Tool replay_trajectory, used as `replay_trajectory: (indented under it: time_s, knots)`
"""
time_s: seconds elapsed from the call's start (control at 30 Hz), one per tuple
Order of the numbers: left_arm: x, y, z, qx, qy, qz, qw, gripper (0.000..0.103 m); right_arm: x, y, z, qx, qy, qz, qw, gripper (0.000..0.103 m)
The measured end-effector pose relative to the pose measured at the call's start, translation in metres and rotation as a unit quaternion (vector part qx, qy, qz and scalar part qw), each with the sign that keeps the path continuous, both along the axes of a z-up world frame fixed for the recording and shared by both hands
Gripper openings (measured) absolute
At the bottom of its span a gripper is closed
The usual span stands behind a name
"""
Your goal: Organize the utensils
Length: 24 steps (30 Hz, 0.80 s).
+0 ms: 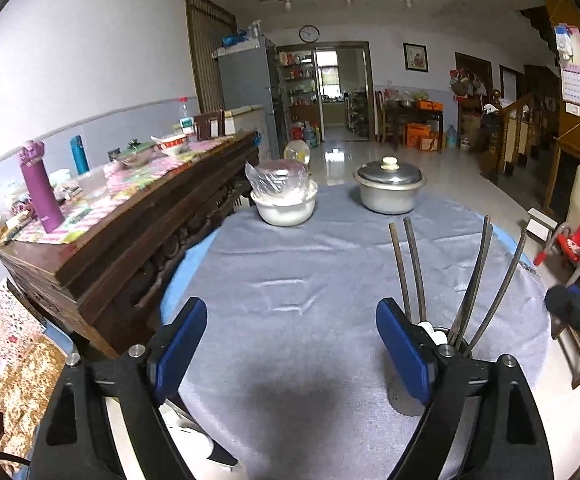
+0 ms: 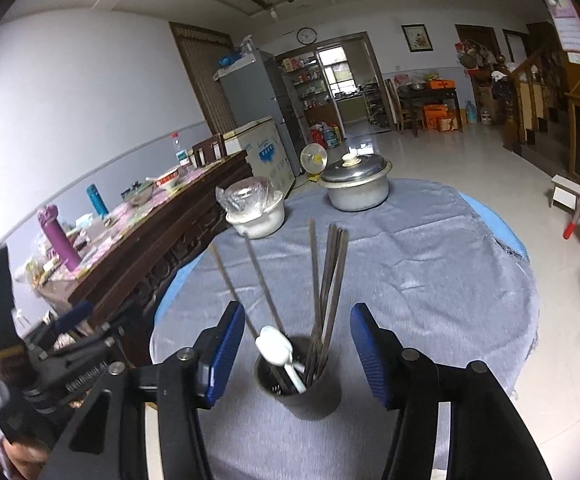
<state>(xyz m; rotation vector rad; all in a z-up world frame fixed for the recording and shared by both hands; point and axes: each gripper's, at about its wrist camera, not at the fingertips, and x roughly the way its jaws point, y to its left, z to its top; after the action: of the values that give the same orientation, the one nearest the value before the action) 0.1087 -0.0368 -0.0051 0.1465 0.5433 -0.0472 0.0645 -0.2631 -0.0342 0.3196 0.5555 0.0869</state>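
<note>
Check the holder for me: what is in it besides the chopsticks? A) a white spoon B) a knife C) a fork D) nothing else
A: a white spoon leans inside the dark holder beside the chopsticks, seen between the open right tool's fingers.

Left gripper: jaws spread wide, blue pads facing each other, nothing between them, black finger arms angled forward and level. Right gripper: jaws likewise wide apart, pads clear of contact on both sides. In the right wrist view the left gripper sits low at far left, close alongside, blurred.
</note>
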Motion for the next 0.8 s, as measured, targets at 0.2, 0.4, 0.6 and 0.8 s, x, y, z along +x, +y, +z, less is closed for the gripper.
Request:
replay_trajectory:
  time_s: [0.2,0.4,0.6,0.8]
  knots:
    - [-0.02,-0.001,0.011,0.029,-0.014,0.021,0.9993,0.091,-0.018,0.01,-0.009,-0.003,0.008,0.004,1.0,0.059]
    - [-0.046,0.007,0.021,0.024,-0.025,0.024,0.9991,0.093,-0.046,0.026,-0.01,-0.034,0.006,-0.01,0.999,0.059]
    - [-0.059,0.014,0.025,0.013,-0.028,0.023,0.9993,0.094,-0.066,0.027,-0.008,-0.051,-0.008,-0.055,0.997,0.061]
    - [-0.061,0.018,0.02,0.01,-0.021,0.025,0.9994,0.094,-0.063,0.035,-0.01,-0.063,-0.005,-0.058,0.996,0.061]
